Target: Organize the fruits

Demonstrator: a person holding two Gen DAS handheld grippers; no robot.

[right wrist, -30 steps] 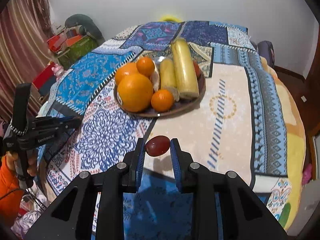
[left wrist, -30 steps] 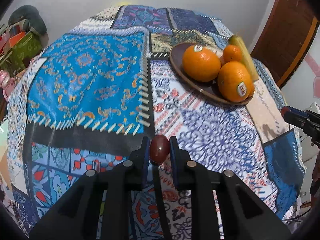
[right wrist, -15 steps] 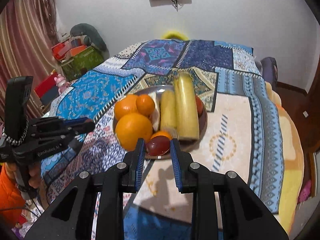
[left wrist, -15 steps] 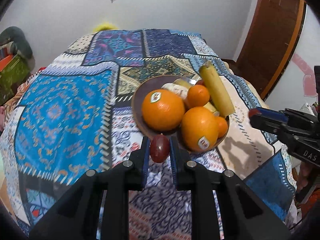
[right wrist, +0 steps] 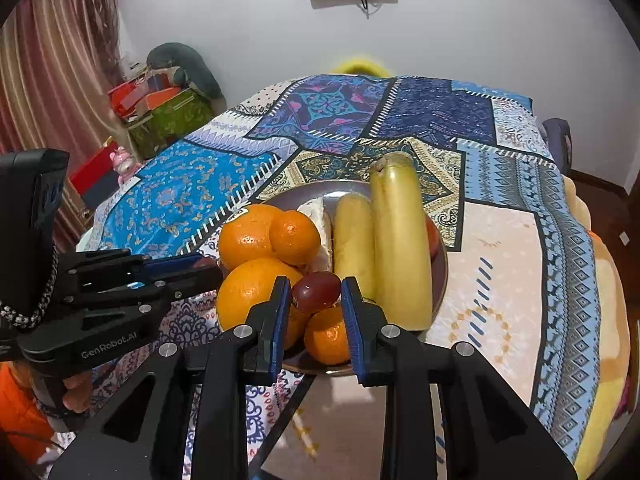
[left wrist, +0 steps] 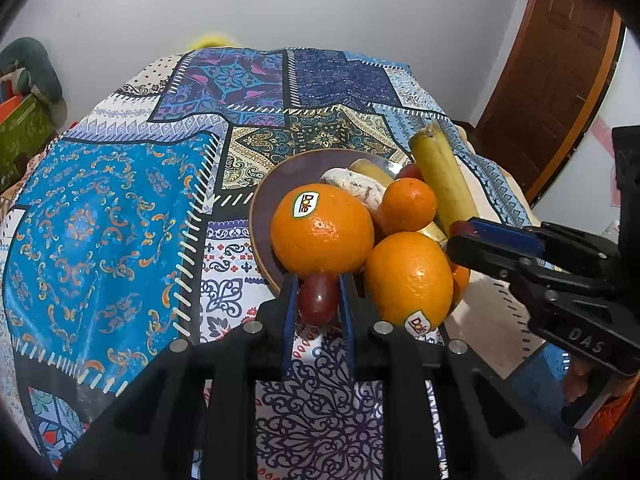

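Patchwork tablecloth (left wrist: 120, 220): plate (left wrist: 288, 176) holds oranges, bananas. Left gripper (left wrist: 318, 300), right gripper (right wrist: 316, 294) each pinch red grape.

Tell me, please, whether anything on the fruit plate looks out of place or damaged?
Nothing looks damaged or spilled. The plate is crowded, though: the small orange rides on top of the large oranges, and the long banana overhangs the far rim.

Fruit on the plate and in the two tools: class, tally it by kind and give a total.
Large oranges: 2
Small oranges: 2
Bananas: 2
Red grapes, one in the left tool, one in the right tool: 2
Red fruit, mostly hidden: 1
Pale piece, kind unclear: 1
Total: 10
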